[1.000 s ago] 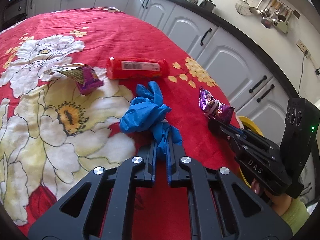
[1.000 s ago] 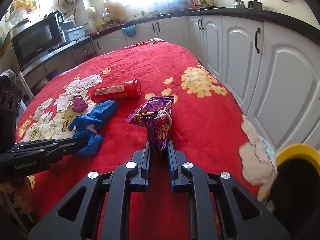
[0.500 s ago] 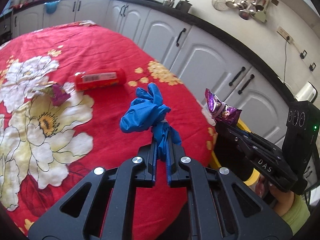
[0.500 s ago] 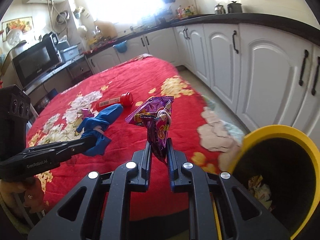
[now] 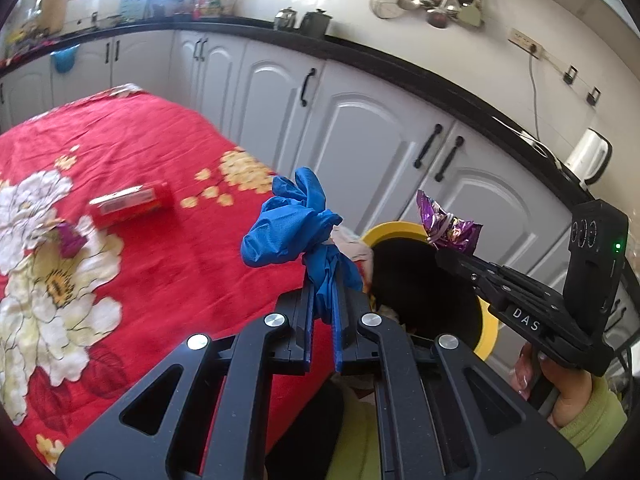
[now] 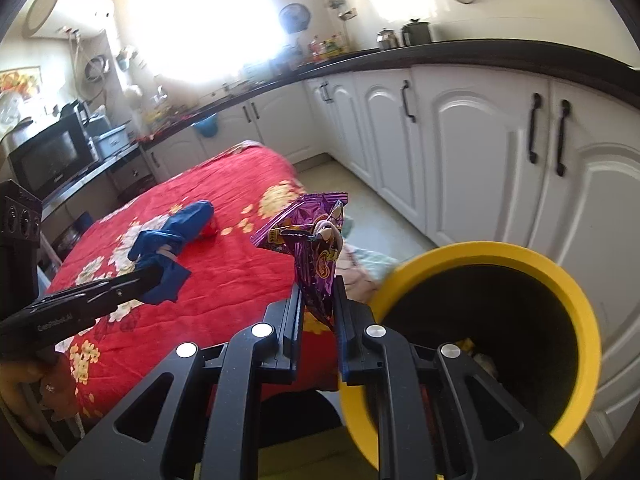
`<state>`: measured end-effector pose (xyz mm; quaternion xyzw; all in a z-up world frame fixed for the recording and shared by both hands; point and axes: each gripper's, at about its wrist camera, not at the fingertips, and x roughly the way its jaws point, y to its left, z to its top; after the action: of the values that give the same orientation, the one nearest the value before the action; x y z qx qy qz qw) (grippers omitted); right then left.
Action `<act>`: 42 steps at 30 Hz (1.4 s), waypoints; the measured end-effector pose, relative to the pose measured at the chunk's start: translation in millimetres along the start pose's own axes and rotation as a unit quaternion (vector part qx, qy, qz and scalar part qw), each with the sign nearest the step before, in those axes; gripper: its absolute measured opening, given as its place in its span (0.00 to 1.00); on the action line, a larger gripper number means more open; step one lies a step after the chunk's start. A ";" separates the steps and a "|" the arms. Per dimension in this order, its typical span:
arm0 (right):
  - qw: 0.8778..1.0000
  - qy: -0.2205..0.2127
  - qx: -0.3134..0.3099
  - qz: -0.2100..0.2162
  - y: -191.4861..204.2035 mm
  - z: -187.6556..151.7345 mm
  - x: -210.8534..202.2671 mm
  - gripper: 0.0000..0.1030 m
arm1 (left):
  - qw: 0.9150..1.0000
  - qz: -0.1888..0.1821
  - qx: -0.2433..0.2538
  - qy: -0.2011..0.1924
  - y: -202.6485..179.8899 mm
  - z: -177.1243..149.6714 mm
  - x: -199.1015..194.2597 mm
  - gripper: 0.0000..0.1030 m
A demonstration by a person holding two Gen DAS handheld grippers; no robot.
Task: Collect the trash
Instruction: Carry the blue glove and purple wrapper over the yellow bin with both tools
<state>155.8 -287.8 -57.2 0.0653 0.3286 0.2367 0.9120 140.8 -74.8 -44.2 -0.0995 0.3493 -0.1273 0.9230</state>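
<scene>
Trash held for collection shows in both views. From the left wrist, a crumpled blue rubber glove (image 5: 294, 222) is pinched between the 2 fingers of the left gripper (image 5: 322, 300), its bunched upper part standing above the fingertips, off the table and over its near right edge. To the right, the right gripper (image 5: 448, 258) holds a crinkled purple foil snack wrapper (image 5: 446, 226) above the open mouth of a round bin with a yellow rim and black interior (image 5: 490, 328), which stands just beside the table's right edge. On the table's red floral cloth (image 5: 140, 140) lies a red cylindrical tube with a white label (image 5: 130, 204), on its side toward the far left part of the surface. Near it, closer to the left edge, lies a small purple wrapper scrap (image 5: 70, 240). White cabinets with black handles (image 5: 360, 136) run behind under a black counter.

From the right wrist, the right gripper (image 6: 318, 300) has its 2 fingers pressed onto the lower part of the purple foil snack wrapper (image 6: 316, 248), which stands upright above them, just left of the bin's yellow rim (image 6: 472, 250). Some litter shows dimly at the bin's bottom. At left, the left gripper (image 6: 154, 276) clamps the blue rubber glove (image 6: 172, 236) above the red floral cloth (image 6: 240, 264), near the table's near edge. A black microwave (image 6: 48, 156) sits on the counter at far left.
</scene>
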 end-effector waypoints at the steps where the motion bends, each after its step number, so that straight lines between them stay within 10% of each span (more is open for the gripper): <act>1: 1.000 -0.003 0.003 -0.004 -4.0 -0.7 -3.3 0.13 | 1.000 -0.002 0.003 0.000 -3.5 0.4 0.5 0.03; 42: 0.993 0.016 0.064 -0.103 -95.1 -59.2 -37.2 0.13 | 0.994 -0.059 0.083 0.034 -107.9 17.6 74.9 0.03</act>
<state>130.5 -391.3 -108.1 0.0852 0.3620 0.1210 0.9203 189.0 -198.2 -48.2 -0.0388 0.3620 -0.2138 0.9065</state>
